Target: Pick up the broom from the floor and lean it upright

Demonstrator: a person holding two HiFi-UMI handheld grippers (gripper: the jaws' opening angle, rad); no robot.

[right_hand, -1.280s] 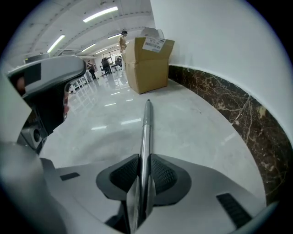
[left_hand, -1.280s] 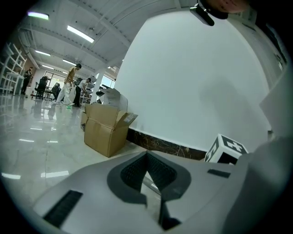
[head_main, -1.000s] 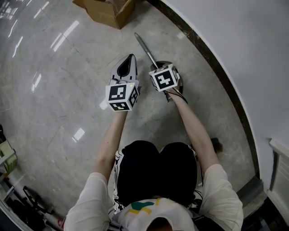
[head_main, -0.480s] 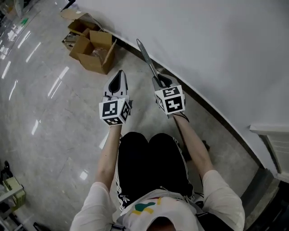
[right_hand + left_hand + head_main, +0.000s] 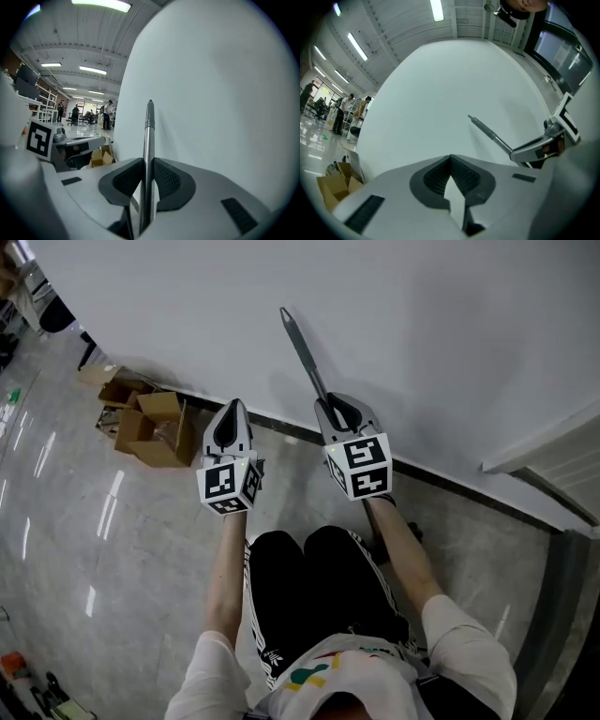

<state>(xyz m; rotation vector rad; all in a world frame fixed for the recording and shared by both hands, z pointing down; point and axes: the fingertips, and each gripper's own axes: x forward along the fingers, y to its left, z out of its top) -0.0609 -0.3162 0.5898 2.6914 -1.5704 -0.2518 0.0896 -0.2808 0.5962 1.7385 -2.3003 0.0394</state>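
Now right tool [image 5: 147, 165] clamps the broom handle [image 5: 149, 129]; left tool [image 5: 451, 160] is closed, empty.

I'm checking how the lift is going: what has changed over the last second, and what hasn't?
The left tongs and right tongs both rose. The right swung the broom handle up from floor level, so it now slants upward before the white wall. Nothing was newly grasped or released: the right tongs stay clamped on the handle, and the left stay empty.

A white wall [image 5: 422, 334] meets a glossy grey floor [image 5: 112, 549] at a dark baseboard [image 5: 450, 486], cardboard boxes [image 5: 150, 427] beside it.
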